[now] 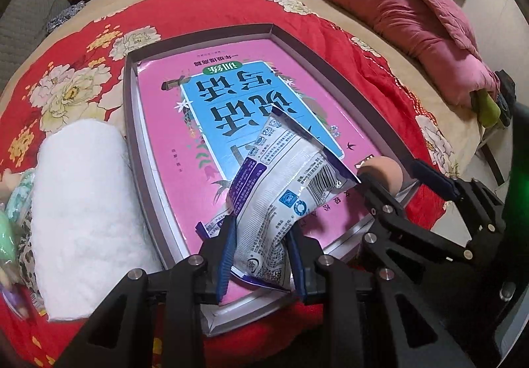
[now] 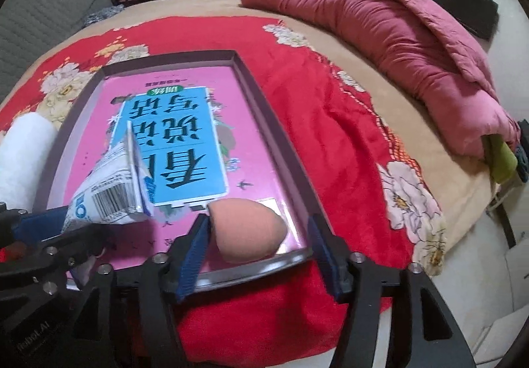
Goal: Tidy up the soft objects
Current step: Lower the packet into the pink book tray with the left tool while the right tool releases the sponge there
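sponge [image 2: 246,229] lies in near right corner of tray [image 2: 264,97], between jaws of right claw [image 2: 261,252], touching left pad only; jaws apart, not gripping. long axis runs across jaws. left claw [image 1: 261,255] clamped on wipes pack [image 1: 281,189] over tray.

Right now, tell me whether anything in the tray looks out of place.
A pink book fills the tray, odd among soft things. The left gripper pinches a wipes packet tilted above it, and a peach makeup sponge lies loose at the near corner.
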The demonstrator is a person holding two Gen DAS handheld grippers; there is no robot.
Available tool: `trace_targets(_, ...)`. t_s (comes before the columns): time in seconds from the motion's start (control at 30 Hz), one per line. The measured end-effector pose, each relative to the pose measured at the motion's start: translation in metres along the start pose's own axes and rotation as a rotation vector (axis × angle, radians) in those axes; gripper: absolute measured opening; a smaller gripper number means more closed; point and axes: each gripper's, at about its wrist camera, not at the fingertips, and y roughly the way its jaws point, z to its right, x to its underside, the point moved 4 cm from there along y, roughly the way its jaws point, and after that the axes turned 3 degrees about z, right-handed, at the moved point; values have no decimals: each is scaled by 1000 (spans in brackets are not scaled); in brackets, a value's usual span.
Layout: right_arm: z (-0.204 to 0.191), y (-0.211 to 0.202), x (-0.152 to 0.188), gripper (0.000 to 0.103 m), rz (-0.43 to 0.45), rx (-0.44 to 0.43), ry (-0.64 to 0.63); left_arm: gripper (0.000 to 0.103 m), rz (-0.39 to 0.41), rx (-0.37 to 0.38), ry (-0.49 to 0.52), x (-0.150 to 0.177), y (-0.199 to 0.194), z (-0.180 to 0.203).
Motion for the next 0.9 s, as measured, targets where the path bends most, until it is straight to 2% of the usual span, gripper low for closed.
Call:
trace_targets(0.13,3,-4,1,69,19,12,5,30,-6,3,-4,0,0,0)
trace_targets(0.2,7,-9,3,74,35,42,12,31,-9,7,-6,-1,0,-1)
trace_targets(0.27,12,-11,4,74,47,46,36,33,-12,12,-8,-1,-1,-2)
trace_targets(0.4,26,-18,6,76,78,25,116,46,-23,78,-24,-1,-3,-1)
trace_targets(0.6,30,-26,6,76,109,42,138,47,-14,90,-11,1,-6,3)
trace_targets(0.8,27,-22,10,76,87,10,136,50,16,127,-55,4,-18,-4)
trace_targets(0.9,24,-19,11,76,71,-9,129,55,39,127,-62,6,-26,-9)
